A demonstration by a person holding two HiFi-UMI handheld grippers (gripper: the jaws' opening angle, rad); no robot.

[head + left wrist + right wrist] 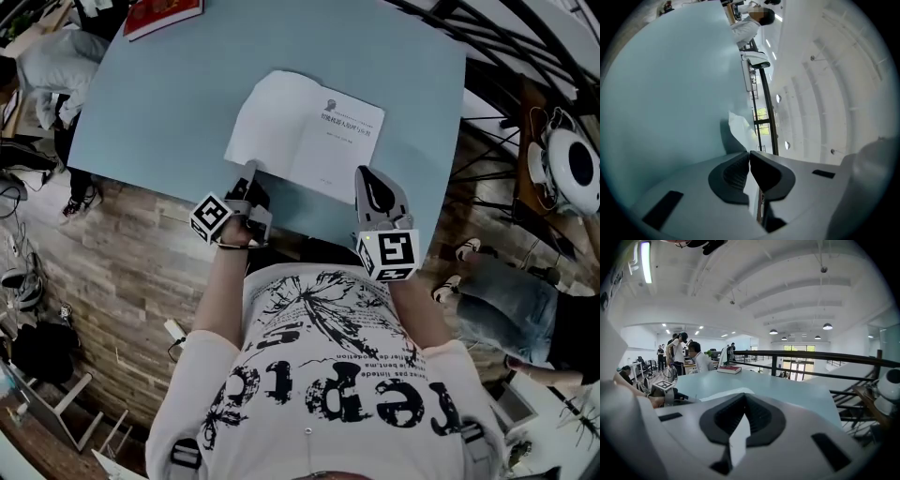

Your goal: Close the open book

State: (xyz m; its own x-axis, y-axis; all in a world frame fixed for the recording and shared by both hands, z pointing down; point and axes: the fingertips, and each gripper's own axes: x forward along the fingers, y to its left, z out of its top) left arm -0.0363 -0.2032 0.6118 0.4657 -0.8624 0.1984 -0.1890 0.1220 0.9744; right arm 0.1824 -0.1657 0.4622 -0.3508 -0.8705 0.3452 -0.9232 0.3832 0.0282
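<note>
Printed white shirt (319,375) fills the bottom of the head view, with both forearms reaching forward from it to the near edge of a pale blue worktop (169,103).

At the far left, wood-plank floor (122,262) shows beside and below the worktop, and a red book (161,13) lies closed at the far left corner of the worktop. The left hand-held gripper (249,187) sits at the near left corner of the open book (305,131). Its own view shows the jaws pressed together on a white page corner, which curls up just past the tips (749,157).

The book lies open near the middle of the near edge. Its left page is blank and its right page carries a few lines of print.

The right hand-held gripper (373,187) is at the book's near right corner. Its jaws are pressed together at the tips (743,397), white paper shows through the gap behind them, and I cannot tell whether they pinch a page.

Beyond the worktop's right side runs a black railing (811,355), with a round white device (574,167) past it. A person in denim shorts (511,300) is on the floor to the right. The right gripper view shows a white beamed ceiling with pendant lamps (827,326) and people (677,352) at desks far to the left.
</note>
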